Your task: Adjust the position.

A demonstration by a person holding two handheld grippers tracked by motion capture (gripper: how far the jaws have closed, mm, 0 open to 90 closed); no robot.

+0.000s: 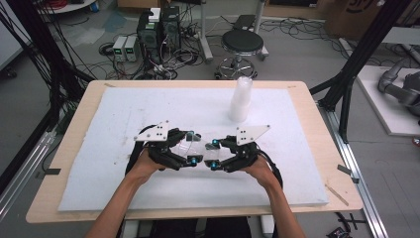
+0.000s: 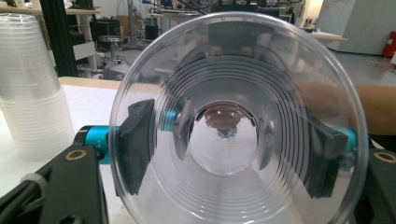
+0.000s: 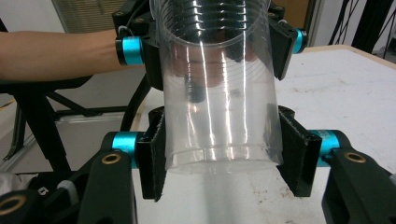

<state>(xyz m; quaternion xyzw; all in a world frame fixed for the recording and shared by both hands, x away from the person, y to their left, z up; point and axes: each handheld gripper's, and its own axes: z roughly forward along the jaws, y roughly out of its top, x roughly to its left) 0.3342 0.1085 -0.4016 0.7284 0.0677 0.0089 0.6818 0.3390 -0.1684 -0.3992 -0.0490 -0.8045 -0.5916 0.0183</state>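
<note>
Cup (image 1: 199, 148) (clear plastic) is gripped between both grippers: left gripper (image 1: 190, 147) is clamped near its rim, right gripper (image 1: 213, 153) is clamped near its base.

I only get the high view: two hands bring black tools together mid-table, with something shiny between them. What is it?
Observer: A clear plastic cup, held on its side. The right tool clamps its bottom end between two black pads.
Visitor: And the other one?
Observer: The left tool grips the end with the mouth. The mouth faces that tool's camera, so you look straight down inside the cup.
Visitor: What is the pale column farther back on the table?
Observer: A stack of cups of the same kind. The left gripper view shows their rims nested one above another.
</note>
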